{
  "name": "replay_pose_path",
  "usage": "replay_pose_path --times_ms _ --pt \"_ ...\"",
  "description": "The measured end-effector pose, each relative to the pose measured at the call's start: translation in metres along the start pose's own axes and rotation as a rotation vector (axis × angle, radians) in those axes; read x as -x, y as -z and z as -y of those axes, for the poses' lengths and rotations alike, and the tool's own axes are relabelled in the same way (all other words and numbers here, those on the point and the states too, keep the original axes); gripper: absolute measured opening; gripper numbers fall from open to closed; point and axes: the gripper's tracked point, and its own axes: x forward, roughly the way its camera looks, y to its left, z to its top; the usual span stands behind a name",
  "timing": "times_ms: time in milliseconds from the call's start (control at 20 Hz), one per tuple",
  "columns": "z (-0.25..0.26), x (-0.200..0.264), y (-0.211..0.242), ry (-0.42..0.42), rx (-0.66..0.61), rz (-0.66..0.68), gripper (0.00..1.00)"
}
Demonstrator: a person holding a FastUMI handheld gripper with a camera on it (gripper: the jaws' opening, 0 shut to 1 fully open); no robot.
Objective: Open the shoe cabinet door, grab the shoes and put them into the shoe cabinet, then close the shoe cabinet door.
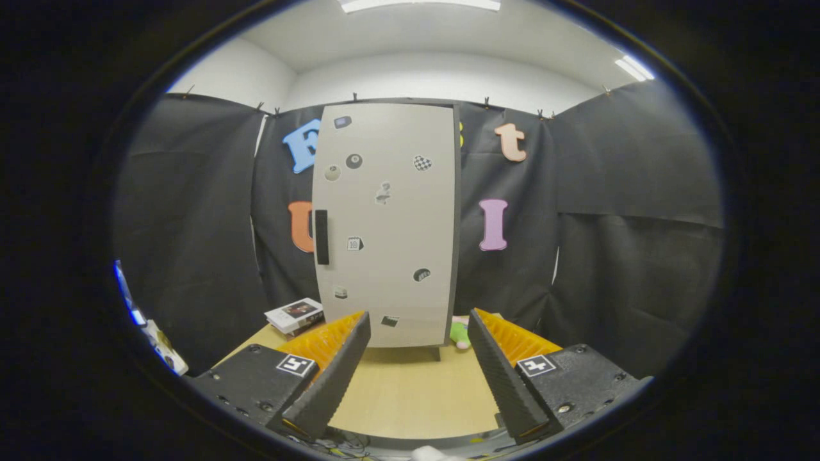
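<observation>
A tall pale shoe cabinet (387,224) stands on the wooden table (410,390), beyond my fingers. Its door is closed, with several small stickers on it and a dark vertical handle (321,237) at its left edge. My gripper (418,326) is open, with nothing between its fingers, held back from the cabinet and pointing at the door's lower part. A small green and pink thing (459,333) peeks out at the cabinet's lower right corner, just beyond the right finger; I cannot tell if it is a shoe.
A small stack of books or boxes (295,315) lies on the table left of the cabinet, just beyond the left finger. Black cloth walls close in the booth on all sides. Bare tabletop stretches between my fingers and the cabinet.
</observation>
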Motion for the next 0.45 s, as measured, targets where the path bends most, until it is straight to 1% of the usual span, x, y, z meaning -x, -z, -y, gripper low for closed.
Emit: replay_pose_path --times_ms 450 --pt "0.0030 -0.0009 -0.0041 0.016 0.010 0.015 1.00"
